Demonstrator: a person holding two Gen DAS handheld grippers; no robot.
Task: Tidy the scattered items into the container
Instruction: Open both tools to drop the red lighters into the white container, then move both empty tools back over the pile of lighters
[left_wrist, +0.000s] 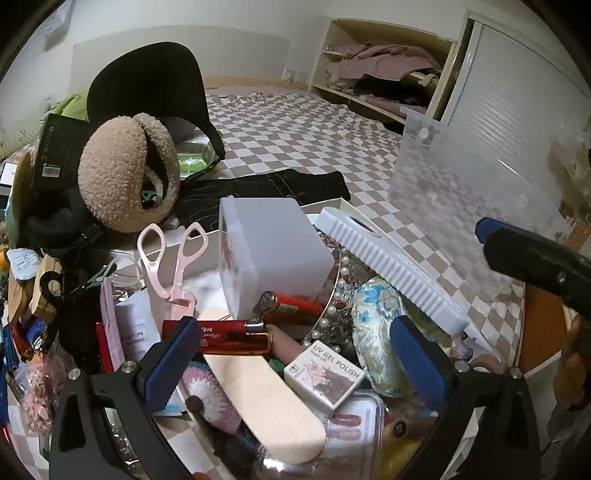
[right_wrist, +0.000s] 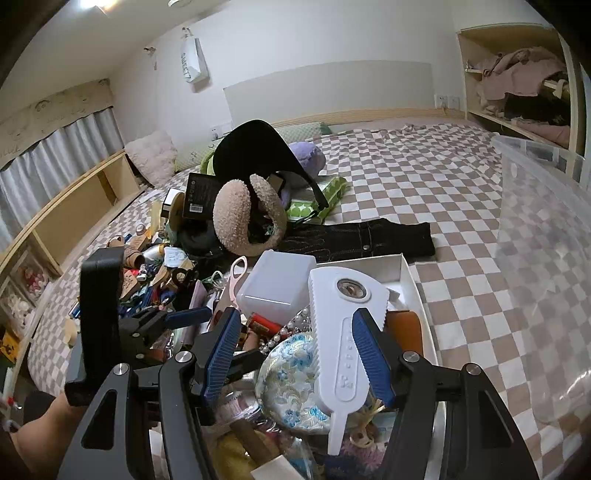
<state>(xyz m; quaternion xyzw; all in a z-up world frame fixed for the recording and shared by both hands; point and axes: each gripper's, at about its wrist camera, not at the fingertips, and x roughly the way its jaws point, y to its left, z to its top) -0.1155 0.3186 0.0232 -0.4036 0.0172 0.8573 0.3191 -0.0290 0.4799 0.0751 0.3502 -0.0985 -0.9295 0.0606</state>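
Blue-padded left gripper (left_wrist: 291, 350) spread wide and empty above the nail file (left_wrist: 266, 398) and red tube (left_wrist: 232, 332), heaped in the white box (left_wrist: 325, 204); clear container (left_wrist: 461, 184) beyond its right edge. Best single out one item and close squarely. Right gripper (right_wrist: 295, 354) likewise apart, straddling the white comb (right_wrist: 343, 332), pinching nothing.

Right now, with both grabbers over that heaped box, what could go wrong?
The white ribbed board lies tilted atop the heap, near the rim of the white box; a nudge might slide it onto the bed. The left gripper has open fingers straddling a red tube, nail file and gel polish box, so closing could catch several or push one out.
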